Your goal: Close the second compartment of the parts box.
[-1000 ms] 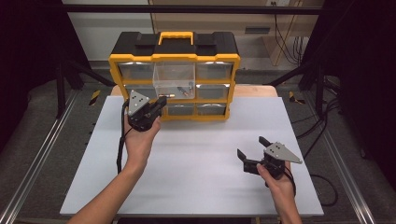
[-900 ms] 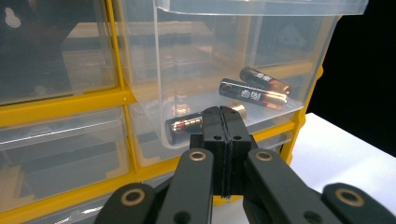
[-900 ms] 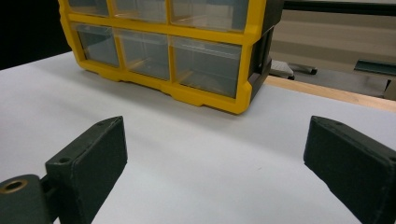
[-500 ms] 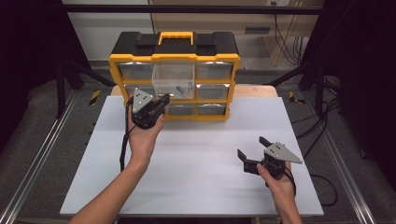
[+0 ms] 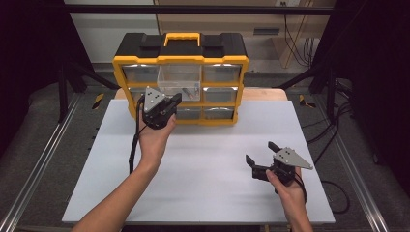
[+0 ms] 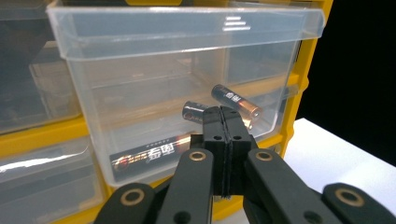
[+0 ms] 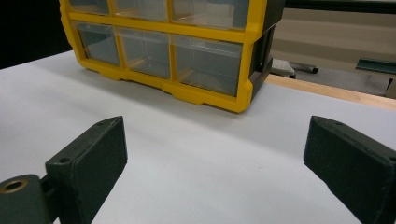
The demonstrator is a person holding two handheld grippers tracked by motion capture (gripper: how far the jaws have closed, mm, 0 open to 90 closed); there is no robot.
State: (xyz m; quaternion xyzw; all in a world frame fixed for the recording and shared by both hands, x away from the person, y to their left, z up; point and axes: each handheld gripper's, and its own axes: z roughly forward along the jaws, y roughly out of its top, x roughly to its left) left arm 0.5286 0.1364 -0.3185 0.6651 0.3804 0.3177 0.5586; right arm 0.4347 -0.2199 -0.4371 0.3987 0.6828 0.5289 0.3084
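Two black-and-copper batteries (image 6: 232, 102) in clear drawer (image 6: 187, 70), printing unreadable; left gripper (image 6: 222, 122) pinched together, right gripper (image 7: 215, 154) wide apart.

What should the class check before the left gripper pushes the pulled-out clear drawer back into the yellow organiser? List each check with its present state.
1. Left gripper shut, jaws together: ok.
2. Left gripper lined up with the front of the drawer: ok.
3. Gripper touching the drawer front: cannot tell.
4. Batteries lying inside the drawer: ok.
5. Right gripper open and resting apart from the organiser, out of the way: ok.
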